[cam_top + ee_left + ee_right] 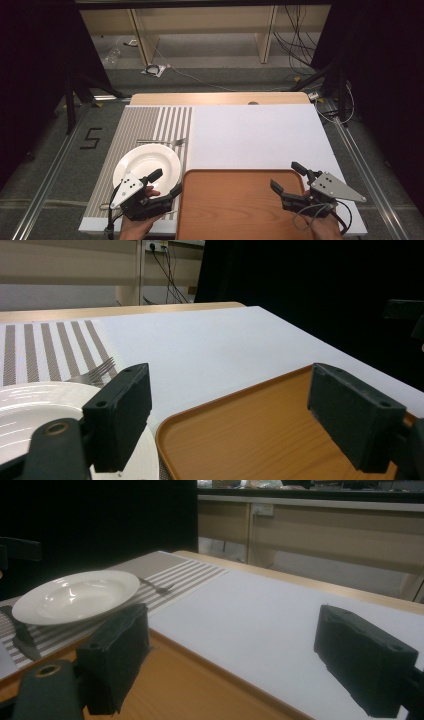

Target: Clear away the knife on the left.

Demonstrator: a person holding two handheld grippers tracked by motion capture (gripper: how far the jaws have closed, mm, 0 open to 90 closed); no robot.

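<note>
Left hand-held gripper (166,183) hovered with jaws wide and empty between the white plate (145,162) and the brown tray (240,205); right hand-held gripper (288,177), also wide, was over the tray's right edge.

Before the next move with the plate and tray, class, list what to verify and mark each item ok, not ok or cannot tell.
1. Left gripper open, nothing between its fingers: ok.
2. Right gripper open, nothing between its fingers: ok.
3. Plate flat on the striped mat, nothing on it: ok.
4. Tray bare, ready to receive things: ok.
5. Fork apart from the plate's far rim: cannot tell.
6. Left gripper's fingers touching the plate: cannot tell.
</note>
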